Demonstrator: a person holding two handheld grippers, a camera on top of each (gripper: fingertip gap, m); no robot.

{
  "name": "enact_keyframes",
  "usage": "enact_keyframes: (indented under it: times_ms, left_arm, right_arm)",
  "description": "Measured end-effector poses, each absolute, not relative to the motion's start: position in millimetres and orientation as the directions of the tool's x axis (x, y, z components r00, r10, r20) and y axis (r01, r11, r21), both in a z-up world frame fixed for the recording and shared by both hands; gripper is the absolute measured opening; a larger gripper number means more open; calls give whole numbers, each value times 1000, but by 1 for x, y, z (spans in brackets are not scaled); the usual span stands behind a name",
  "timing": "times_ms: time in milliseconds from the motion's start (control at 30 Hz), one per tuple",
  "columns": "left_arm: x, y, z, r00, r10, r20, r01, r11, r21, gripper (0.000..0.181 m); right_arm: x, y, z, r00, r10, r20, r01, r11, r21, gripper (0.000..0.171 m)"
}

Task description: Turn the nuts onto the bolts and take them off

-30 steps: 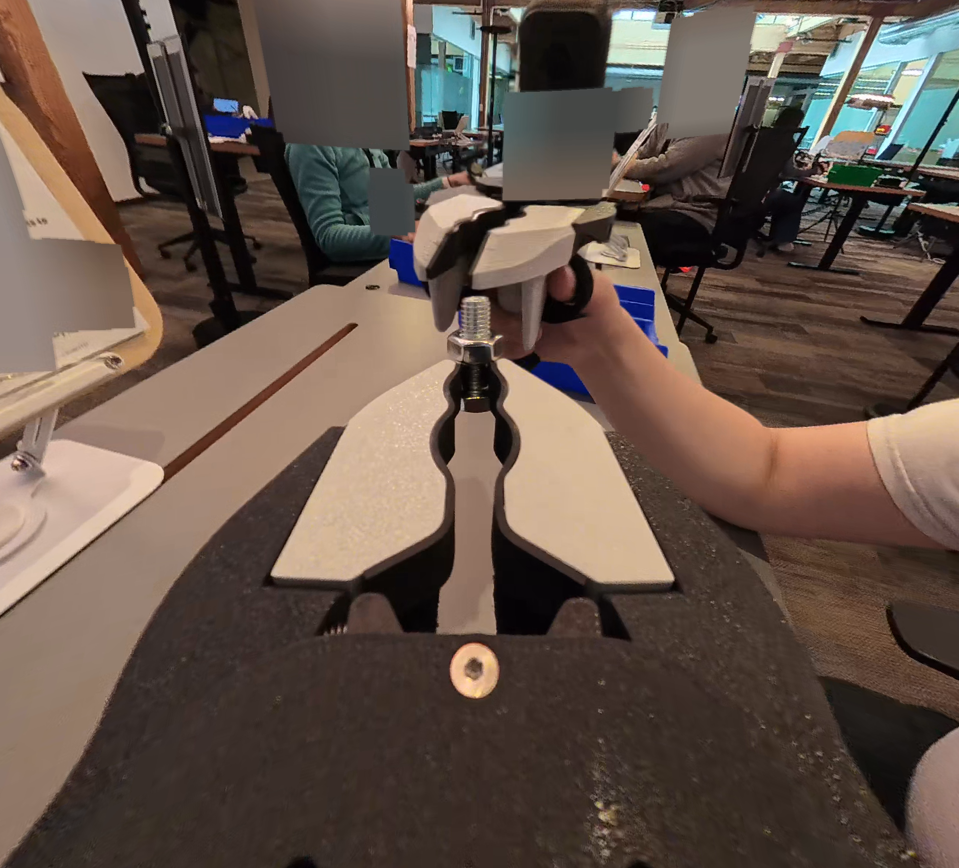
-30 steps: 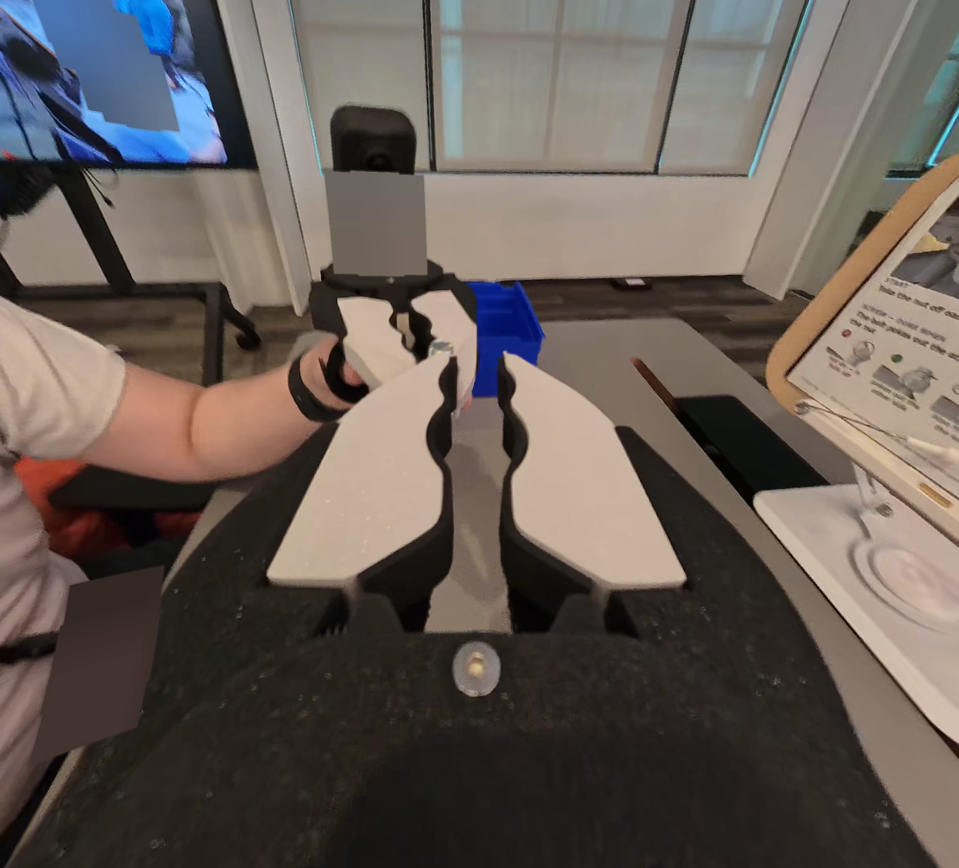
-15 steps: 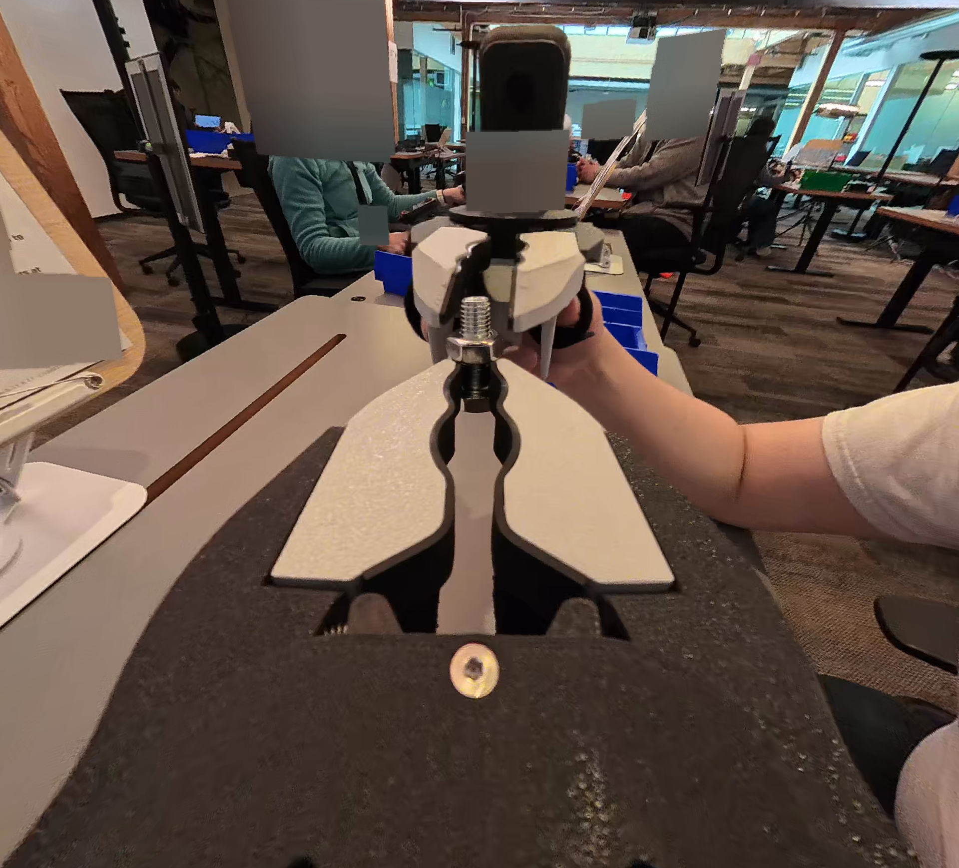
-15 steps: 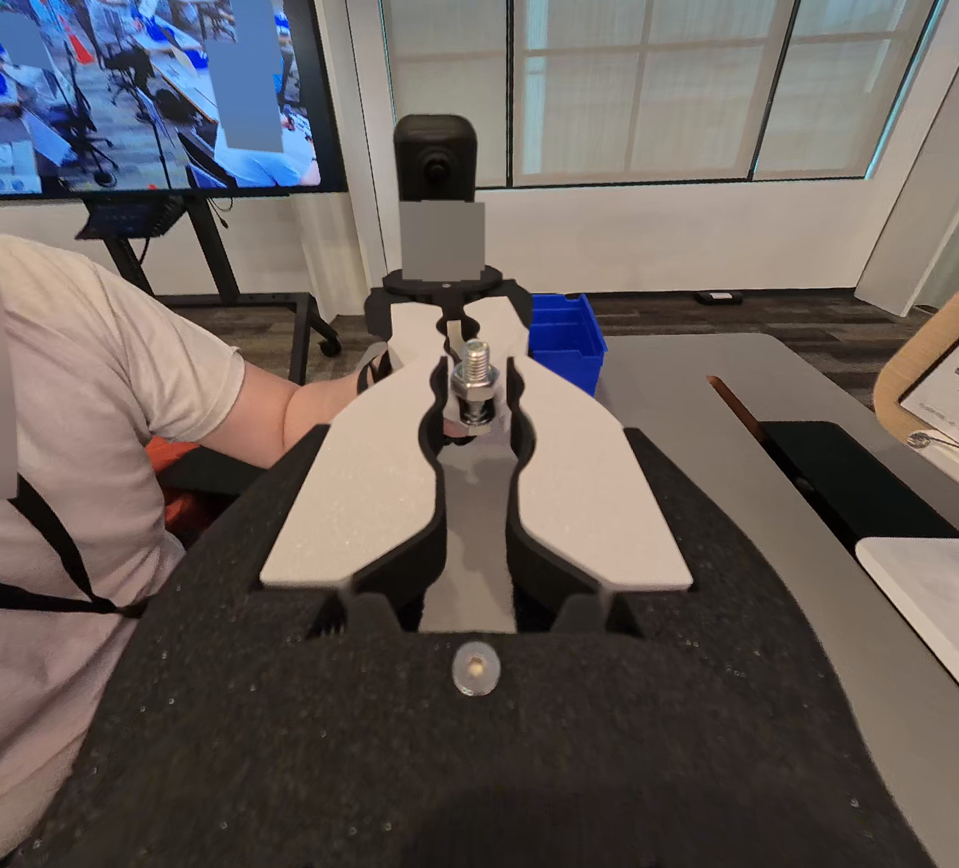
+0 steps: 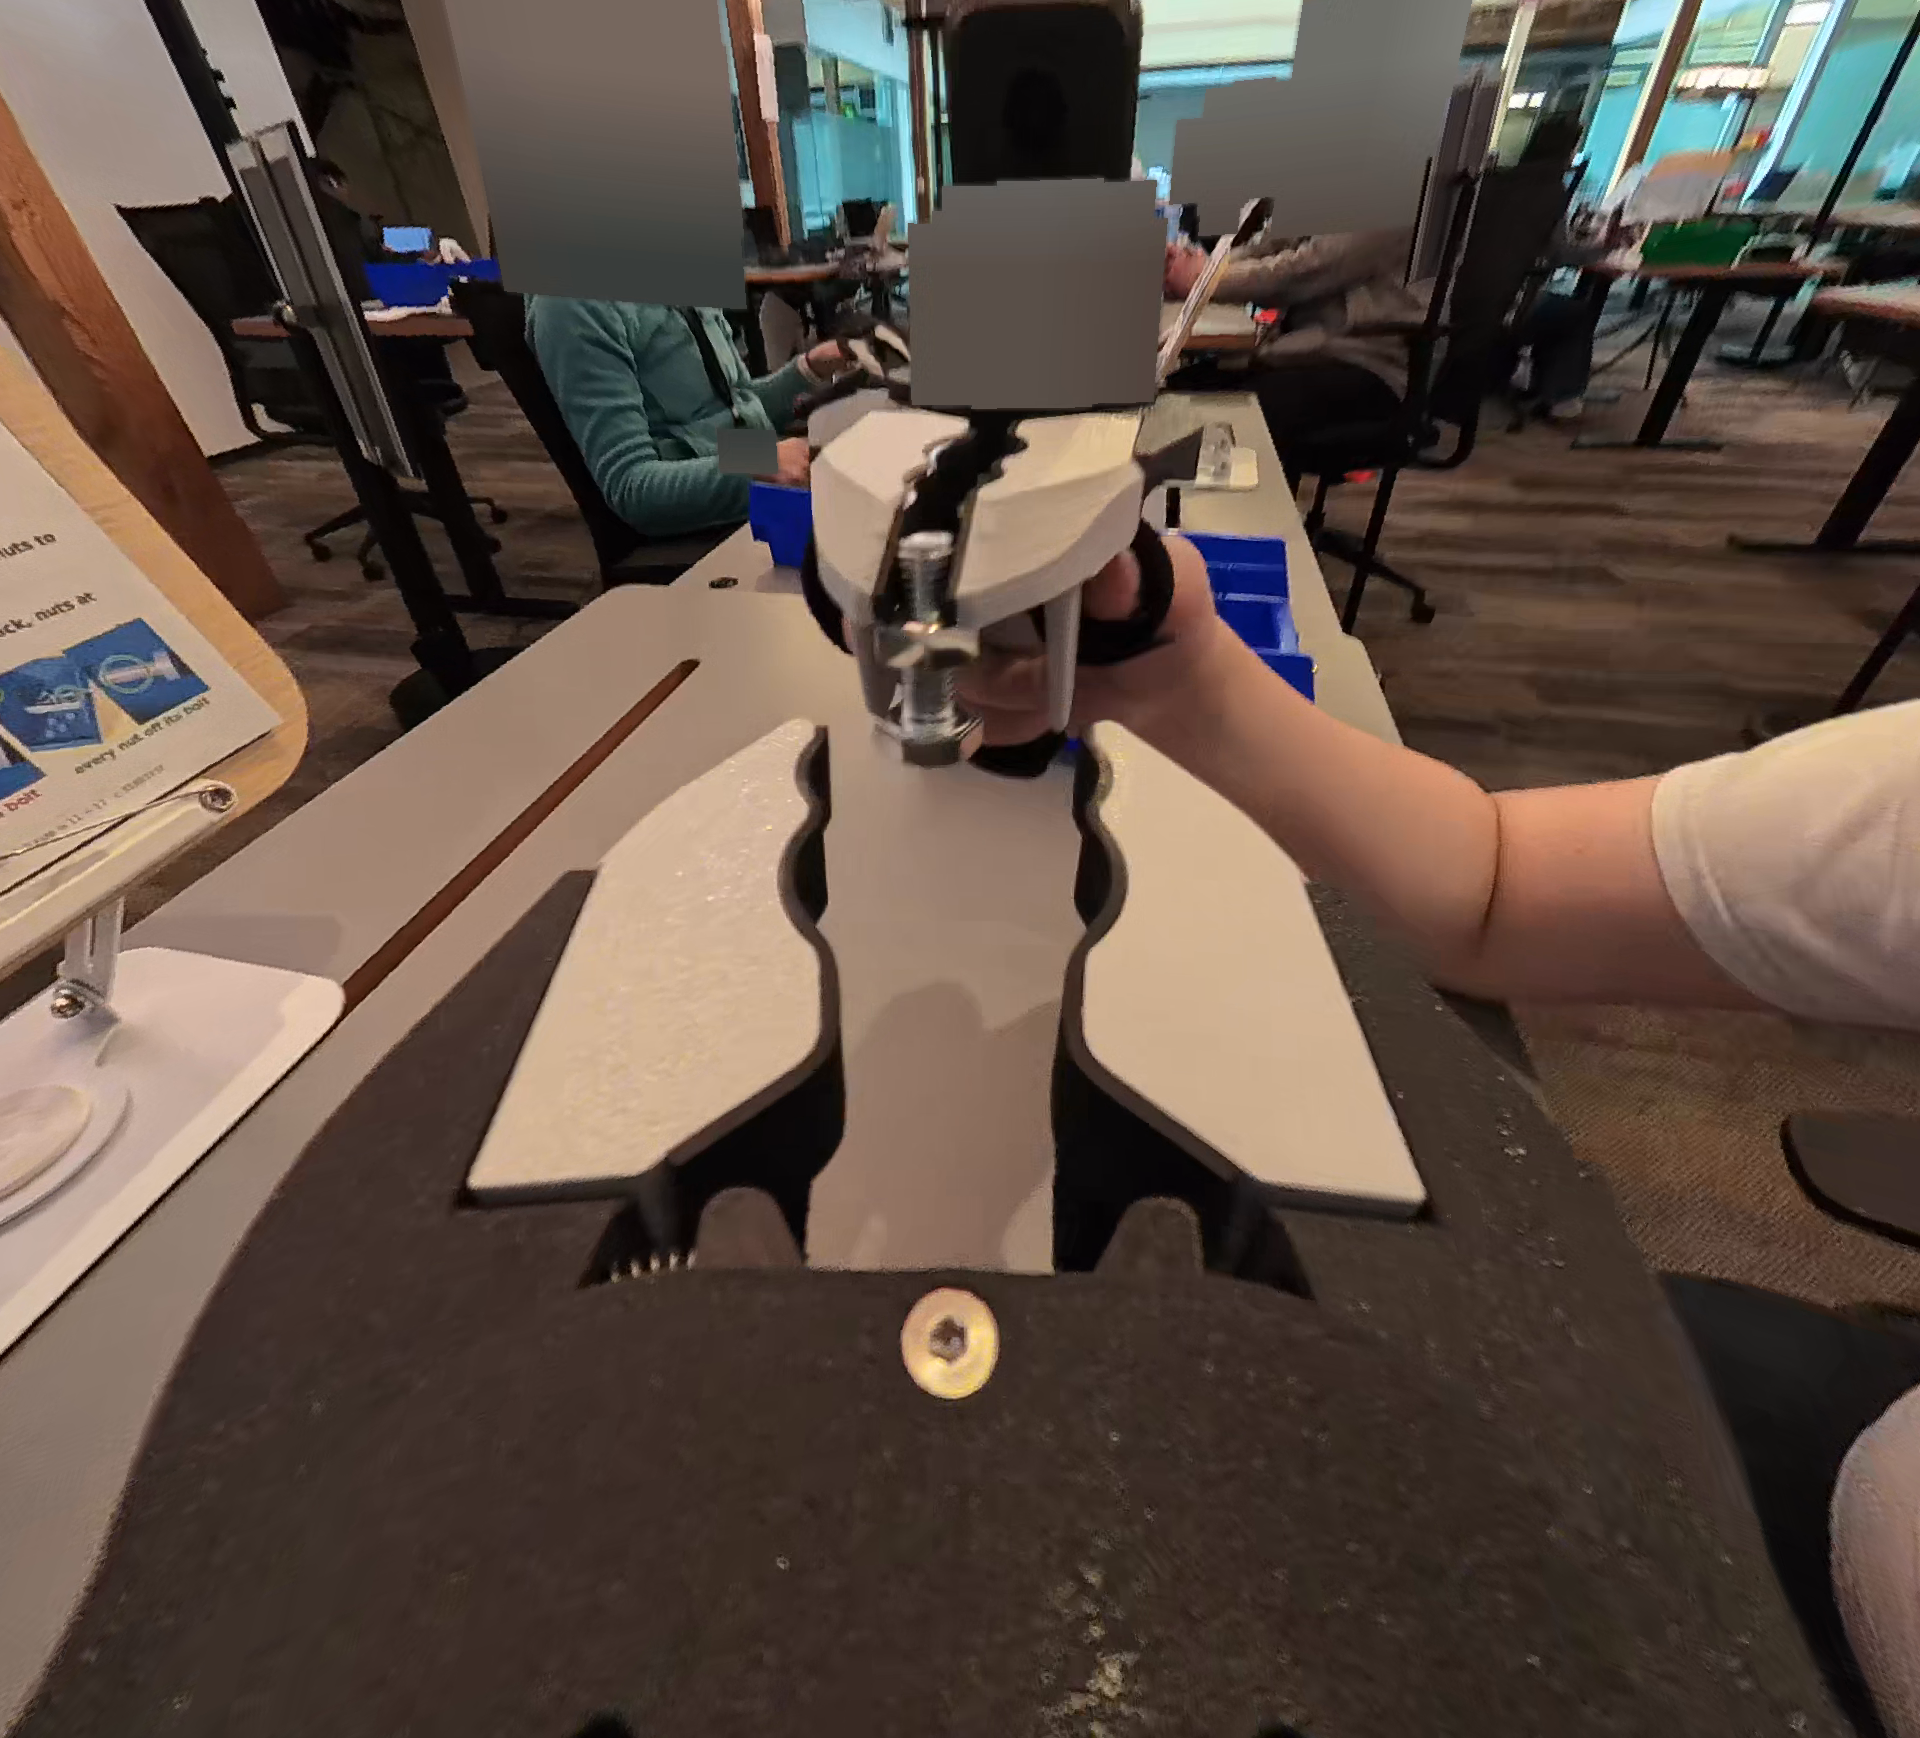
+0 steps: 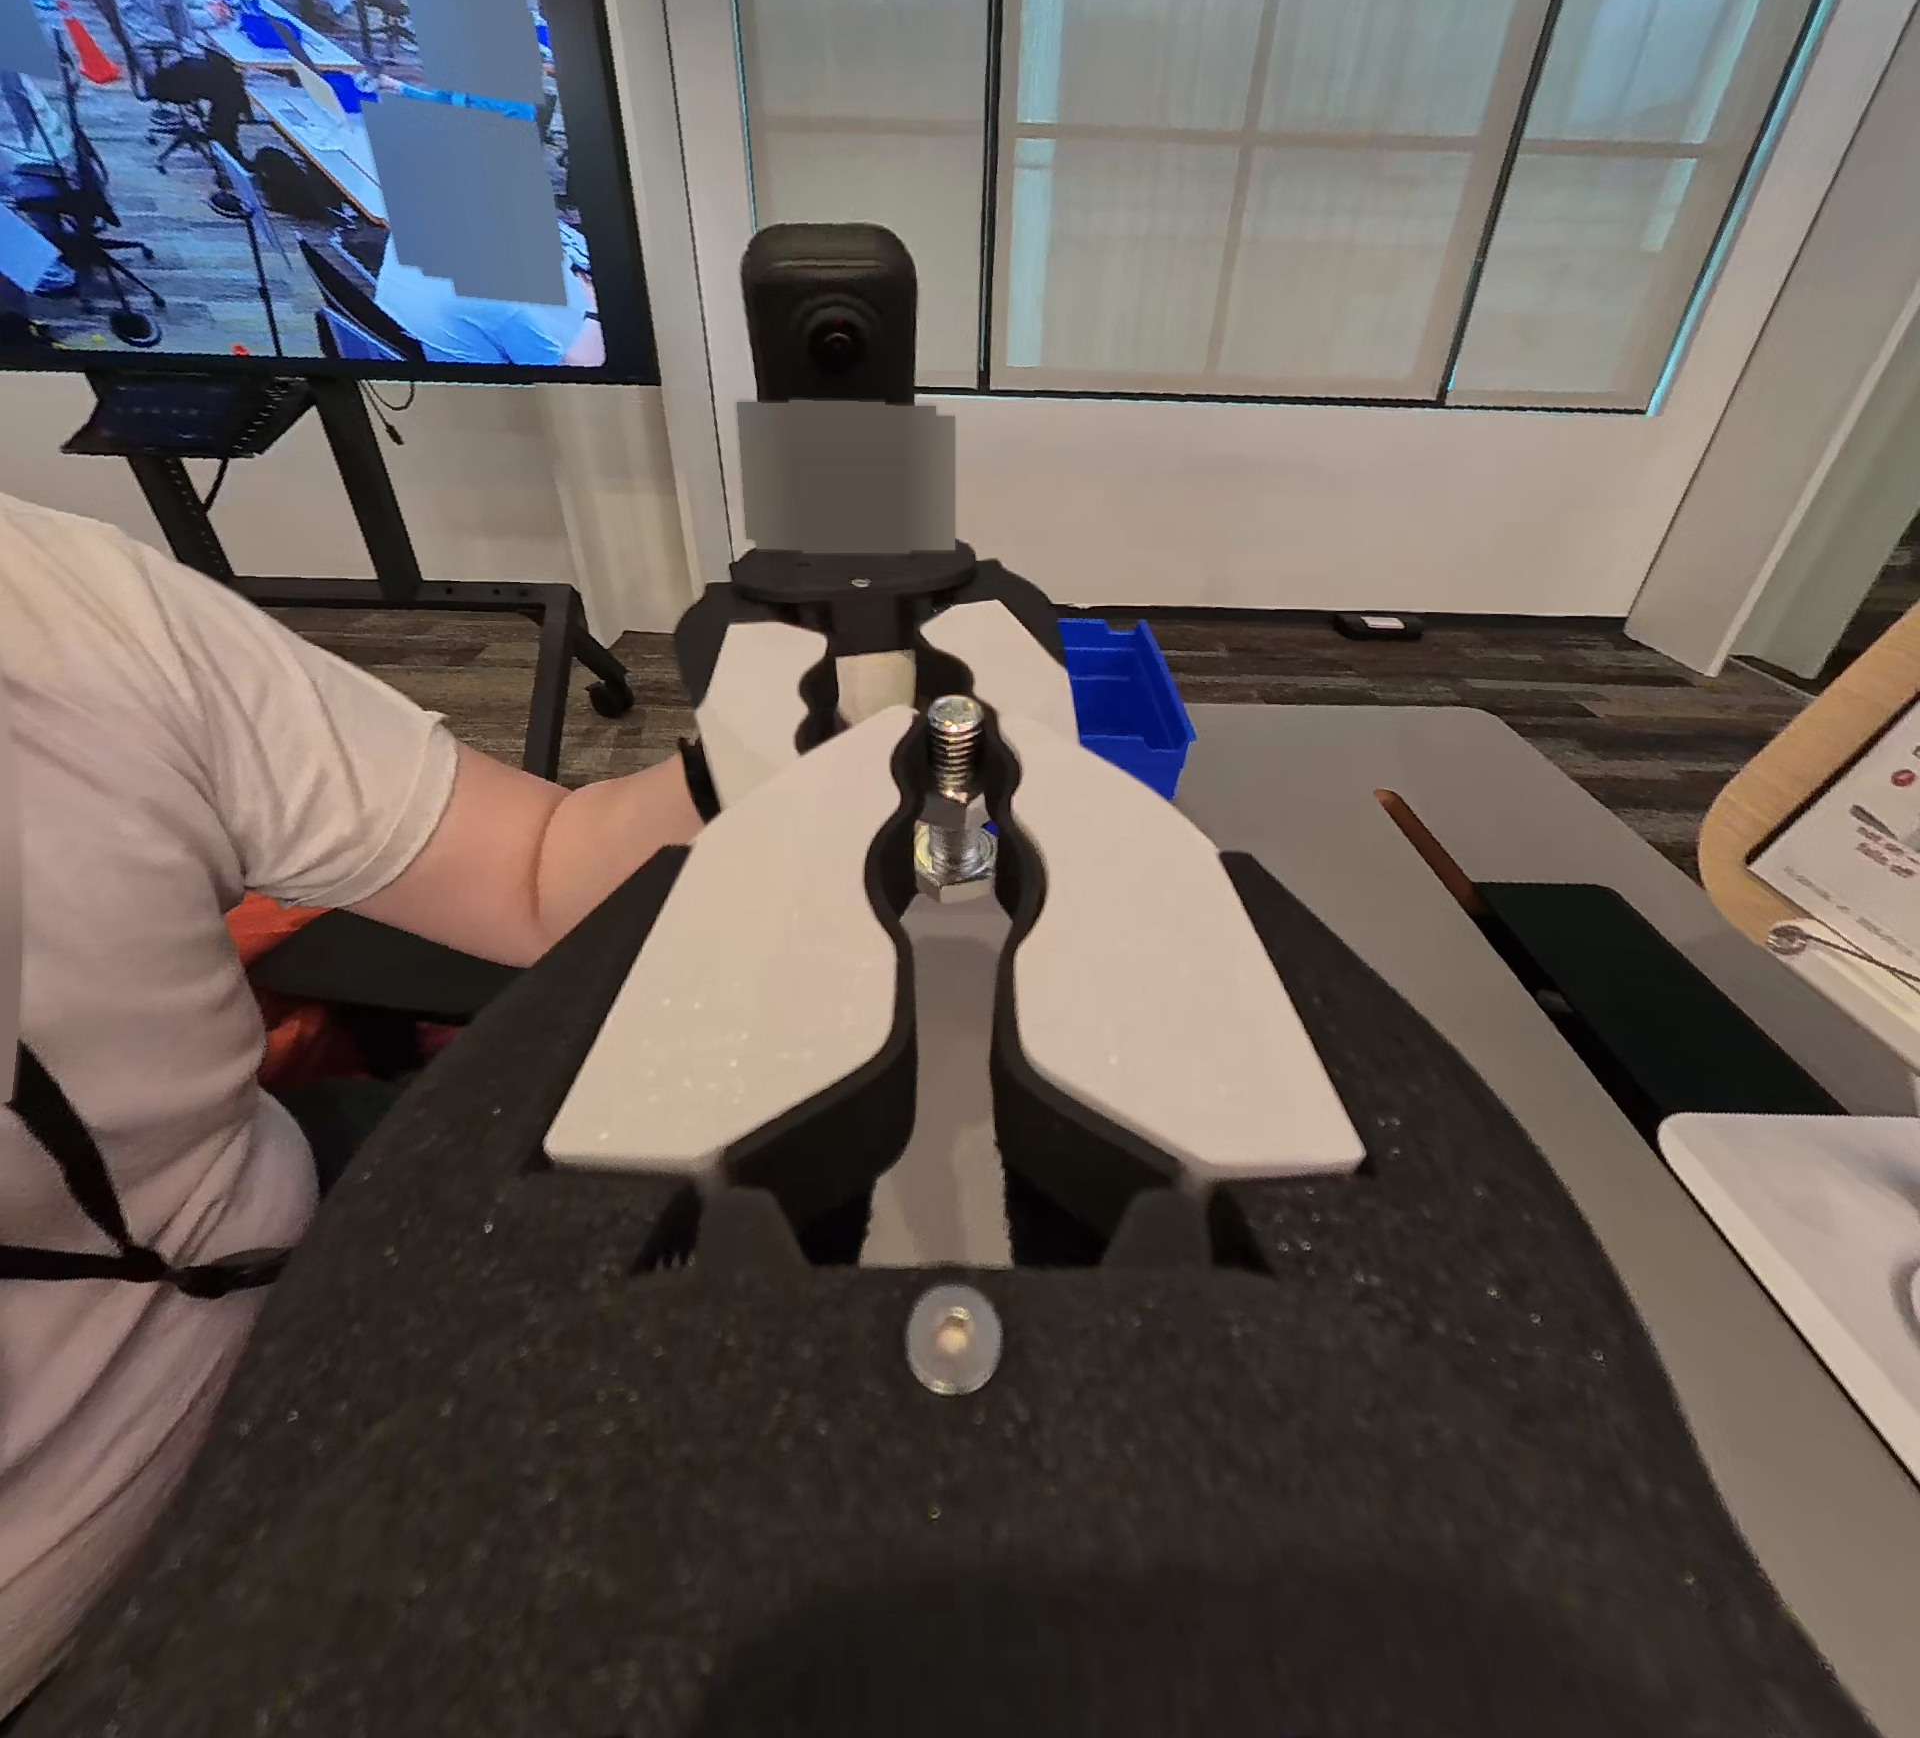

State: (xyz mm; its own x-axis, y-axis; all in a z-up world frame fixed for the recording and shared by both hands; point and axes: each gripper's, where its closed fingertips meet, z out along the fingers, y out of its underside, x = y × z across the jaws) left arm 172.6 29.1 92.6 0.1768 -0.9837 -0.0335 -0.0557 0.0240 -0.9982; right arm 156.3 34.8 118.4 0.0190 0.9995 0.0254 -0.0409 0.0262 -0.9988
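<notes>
A steel bolt (image 6: 954, 753) stands upright with a hex nut (image 6: 951, 818) threaded partway down it, above the bolt's head. My right gripper (image 6: 956, 732) is shut on the nut and holds the bolt above the grey table (image 6: 1351, 753). In the left wrist view the bolt (image 5: 925, 639) hangs in the right gripper (image 5: 935, 608), straight ahead. My left gripper (image 5: 951, 753) is open and empty, its fingertips just short of the bolt's head and to either side of it. The left gripper (image 6: 873, 680) also shows behind the bolt in the right wrist view.
Blue bins (image 5: 1247, 587) sit at the table's far end, and another blue bin (image 6: 1122, 701) behind the left gripper. An instruction board on a white stand (image 5: 135, 1044) is at the table's side. A dark slot (image 5: 520, 836) runs along the table. People sit at desks beyond. Both grippers' tips are close together, under 4 cm apart.
My left gripper has opened and let go of the bolt. My right gripper has come in, closed on the nut, and now carries the bolt alone.
</notes>
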Motion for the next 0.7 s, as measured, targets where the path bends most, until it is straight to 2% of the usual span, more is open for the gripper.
enact_keyframes:
  times_ms: [233, 567, 700]
  left_arm:
    - [177, 29, 84, 168, -985, -43, -91, 27, -995, 45]
    - [184, 11, 79, 79, -991, -104, -118, 94, -988, 33]
    - [185, 6, 80, 61, -989, -132, -117, 125, -985, 23]
  right_arm:
    - [156, 21, 115, -38, 994, 107, -1, 107, -994, 9]
    - [153, 3, 112, -134, 980, 149, 11, 152, -988, 9]
    - [150, -1, 109, -151, 976, 159, 21, 164, -986, 9]
